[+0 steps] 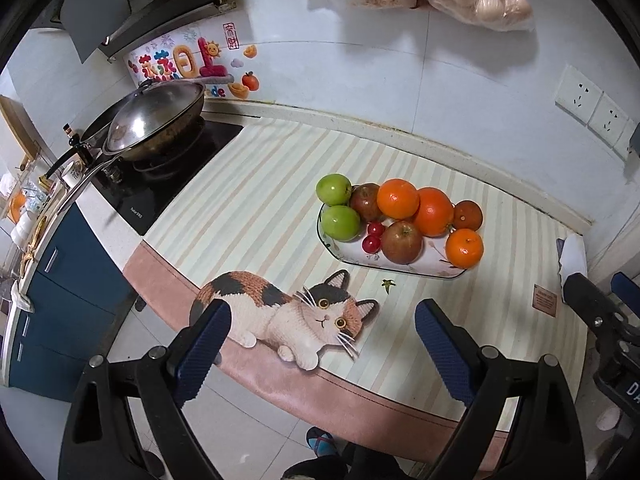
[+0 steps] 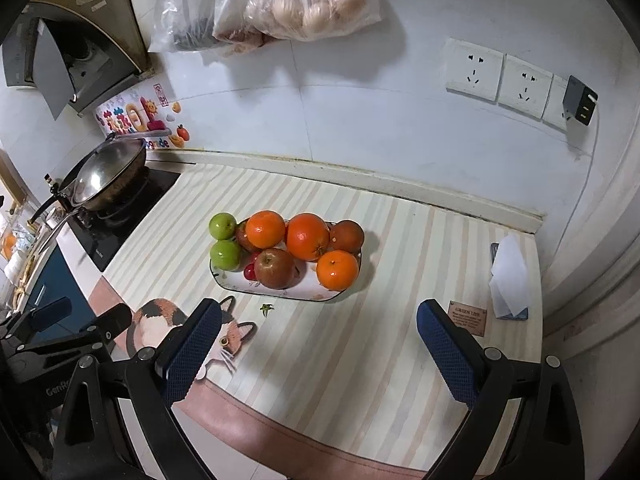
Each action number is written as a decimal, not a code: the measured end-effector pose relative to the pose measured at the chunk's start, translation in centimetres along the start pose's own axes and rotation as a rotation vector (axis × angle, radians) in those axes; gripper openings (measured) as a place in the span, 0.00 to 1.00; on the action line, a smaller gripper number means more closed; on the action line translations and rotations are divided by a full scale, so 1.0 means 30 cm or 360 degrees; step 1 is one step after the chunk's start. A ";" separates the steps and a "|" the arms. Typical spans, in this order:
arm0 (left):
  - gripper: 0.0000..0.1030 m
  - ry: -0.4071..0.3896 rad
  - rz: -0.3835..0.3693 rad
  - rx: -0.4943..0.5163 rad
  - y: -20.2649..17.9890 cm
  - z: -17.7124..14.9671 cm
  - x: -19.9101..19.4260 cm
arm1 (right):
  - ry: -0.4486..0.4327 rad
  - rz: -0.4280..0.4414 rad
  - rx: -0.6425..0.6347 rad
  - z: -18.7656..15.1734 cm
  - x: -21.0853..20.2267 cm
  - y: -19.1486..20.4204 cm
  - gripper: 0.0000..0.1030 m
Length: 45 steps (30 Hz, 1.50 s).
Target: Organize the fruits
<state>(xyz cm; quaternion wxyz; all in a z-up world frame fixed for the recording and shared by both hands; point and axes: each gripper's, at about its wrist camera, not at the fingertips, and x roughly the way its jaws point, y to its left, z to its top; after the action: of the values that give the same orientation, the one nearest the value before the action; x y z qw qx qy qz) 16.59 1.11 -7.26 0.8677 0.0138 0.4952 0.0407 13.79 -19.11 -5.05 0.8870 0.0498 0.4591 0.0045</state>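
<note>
An oval white plate [image 1: 352,258] [image 2: 228,282] sits on the striped mat and holds the fruit: two green apples [image 1: 340,222] [image 2: 225,255], red apples [image 1: 402,242] [image 2: 275,268], several oranges [image 1: 432,211] [image 2: 307,236] and small red cherries [image 1: 371,243] [image 2: 249,271]. A small green stem [image 1: 388,284] [image 2: 266,309] lies on the mat just in front of the plate. My left gripper [image 1: 322,344] is open and empty, held near the counter's front edge over the cat picture. My right gripper [image 2: 318,344] is open and empty, in front of the plate.
A lidded wok [image 1: 156,120] [image 2: 106,174] sits on the black hob at the left. Bags of eggs [image 2: 312,4] hang on the wall above. A folded white tissue on a blue card [image 2: 510,278] lies at the mat's right edge. Wall sockets [image 2: 500,76] are at the right.
</note>
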 end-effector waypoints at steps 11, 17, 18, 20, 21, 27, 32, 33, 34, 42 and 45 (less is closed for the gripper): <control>0.91 -0.0014 -0.0018 0.0020 -0.011 0.023 0.003 | 0.0052 0.0026 0.0030 -0.013 0.069 -0.006 0.97; 0.91 -0.0020 -0.0023 0.0022 -0.011 0.030 0.000 | 0.0055 0.0041 0.0045 -0.022 0.072 -0.002 0.97; 0.91 -0.0021 -0.0026 0.0026 -0.010 0.032 0.001 | 0.0055 0.0043 0.0049 -0.022 0.074 -0.002 0.97; 0.91 -0.0022 -0.0025 0.0031 -0.008 0.033 0.002 | 0.0053 0.0046 0.0056 -0.021 0.074 -0.005 0.97; 0.92 -0.0022 -0.0028 0.0031 -0.007 0.033 0.002 | 0.0049 0.0046 0.0060 -0.020 0.072 -0.007 0.97; 0.92 -0.0018 -0.0040 0.0020 -0.006 0.034 0.001 | 0.0043 0.0046 0.0069 -0.020 0.067 -0.006 0.97; 0.91 -0.0020 -0.0034 0.0031 -0.006 0.033 0.005 | 0.0044 0.0051 0.0068 -0.019 0.067 -0.005 0.97; 0.91 -0.0022 -0.0033 0.0030 -0.006 0.033 0.004 | 0.0044 0.0050 0.0069 -0.019 0.067 -0.004 0.97; 0.91 -0.0018 -0.0036 0.0028 -0.006 0.033 0.004 | 0.0043 0.0051 0.0068 -0.019 0.067 -0.005 0.97; 0.92 -0.0020 -0.0037 0.0031 -0.011 0.030 0.004 | 0.0039 0.0056 0.0076 -0.023 0.062 -0.004 0.97; 0.91 -0.0029 -0.0034 0.0027 -0.013 0.024 0.000 | 0.0038 0.0061 0.0079 -0.024 0.060 -0.005 0.97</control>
<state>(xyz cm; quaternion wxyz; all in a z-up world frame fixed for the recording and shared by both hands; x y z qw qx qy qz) 17.23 0.74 -6.92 0.8724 0.0162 0.4877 0.0270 14.24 -19.09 -6.93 0.8796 0.0805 0.4687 0.0107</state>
